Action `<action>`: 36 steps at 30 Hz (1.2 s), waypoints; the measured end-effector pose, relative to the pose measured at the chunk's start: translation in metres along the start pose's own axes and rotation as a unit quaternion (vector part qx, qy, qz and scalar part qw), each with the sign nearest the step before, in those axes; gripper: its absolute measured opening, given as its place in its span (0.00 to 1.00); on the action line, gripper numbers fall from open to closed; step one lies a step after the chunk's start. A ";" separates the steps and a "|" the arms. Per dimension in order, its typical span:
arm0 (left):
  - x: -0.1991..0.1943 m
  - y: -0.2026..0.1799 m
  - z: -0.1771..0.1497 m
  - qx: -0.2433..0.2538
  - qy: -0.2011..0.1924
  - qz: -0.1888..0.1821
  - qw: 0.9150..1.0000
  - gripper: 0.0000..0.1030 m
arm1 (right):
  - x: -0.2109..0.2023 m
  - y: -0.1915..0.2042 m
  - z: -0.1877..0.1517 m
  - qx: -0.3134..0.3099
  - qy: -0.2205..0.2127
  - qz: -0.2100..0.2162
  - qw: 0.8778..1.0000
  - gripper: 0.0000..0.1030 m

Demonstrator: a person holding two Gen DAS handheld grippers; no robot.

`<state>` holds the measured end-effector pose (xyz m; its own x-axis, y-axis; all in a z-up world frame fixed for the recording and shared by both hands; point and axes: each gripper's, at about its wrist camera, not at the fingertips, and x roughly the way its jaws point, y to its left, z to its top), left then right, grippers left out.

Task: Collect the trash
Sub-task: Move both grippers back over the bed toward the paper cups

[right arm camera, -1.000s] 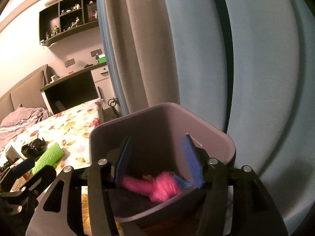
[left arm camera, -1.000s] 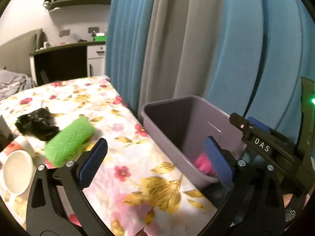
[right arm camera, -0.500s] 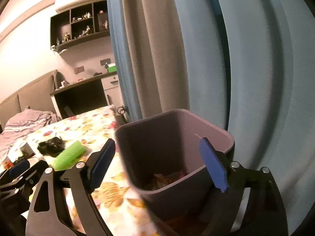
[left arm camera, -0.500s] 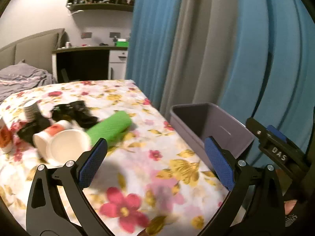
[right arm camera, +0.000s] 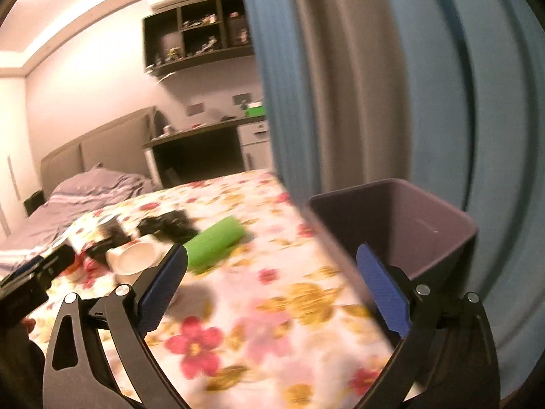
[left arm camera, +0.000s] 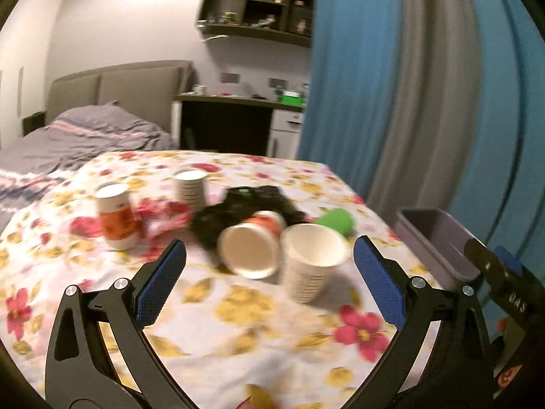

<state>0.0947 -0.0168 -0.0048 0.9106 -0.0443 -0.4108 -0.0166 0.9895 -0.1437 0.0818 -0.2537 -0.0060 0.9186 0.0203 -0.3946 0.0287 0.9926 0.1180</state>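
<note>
On the flowered bedspread (left arm camera: 238,306) lies a heap of trash: a paper cup on its side (left arm camera: 248,250), a white cup (left arm camera: 313,259) beside it, an upright orange cup (left arm camera: 115,216), another upright cup (left arm camera: 189,185), a black crumpled piece (left arm camera: 238,208) and a green roll (left arm camera: 335,221). My left gripper (left arm camera: 269,283) is open just short of the two nearest cups and holds nothing. The grey bin (right arm camera: 391,225) stands off the bed's right edge. My right gripper (right arm camera: 272,289) hangs beside it over the bedspread; its jaws are opening with nothing between them. The green roll (right arm camera: 214,243) lies ahead to its left.
Blue and grey curtains (left arm camera: 425,102) hang behind the bin (left arm camera: 439,238). Grey bedding (left arm camera: 68,136) lies at the far left, with a dark desk (left arm camera: 224,126) and wall shelves (left arm camera: 259,6) behind. The right gripper's body (left arm camera: 504,286) shows at the left wrist view's right edge.
Both views have swung left, from the bin to the trash on the bed. The right gripper's jaws have widened, and the pink piece stayed in the bin.
</note>
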 end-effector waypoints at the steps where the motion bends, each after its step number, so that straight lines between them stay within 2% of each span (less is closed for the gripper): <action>1: -0.001 0.010 0.000 -0.007 -0.001 0.010 1.000 0.94 | 0.002 0.008 -0.002 -0.004 0.004 0.008 1.000 0.93; 7: -0.012 0.054 0.002 -0.029 -0.017 0.054 0.998 0.94 | 0.019 0.060 -0.011 -0.046 0.027 0.046 0.997 0.93; 15: -0.015 0.084 0.006 -0.052 -0.023 0.072 0.996 0.94 | 0.047 0.102 -0.020 -0.076 0.050 0.059 0.994 0.93; 30: -0.009 0.103 0.006 -0.067 -0.023 0.077 0.995 0.94 | 0.082 0.132 -0.026 -0.087 0.079 0.060 0.991 0.93; 36: -0.008 0.103 0.006 -0.065 -0.023 0.076 0.995 0.94 | 0.090 0.134 -0.025 -0.081 0.086 0.062 0.991 0.89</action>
<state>0.0882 0.0865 -0.0110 0.9119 0.1131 -0.3946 -0.2054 0.9580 -0.1999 0.1583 -0.1155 -0.0480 0.8298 0.1493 -0.5378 -0.1564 0.9872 0.0327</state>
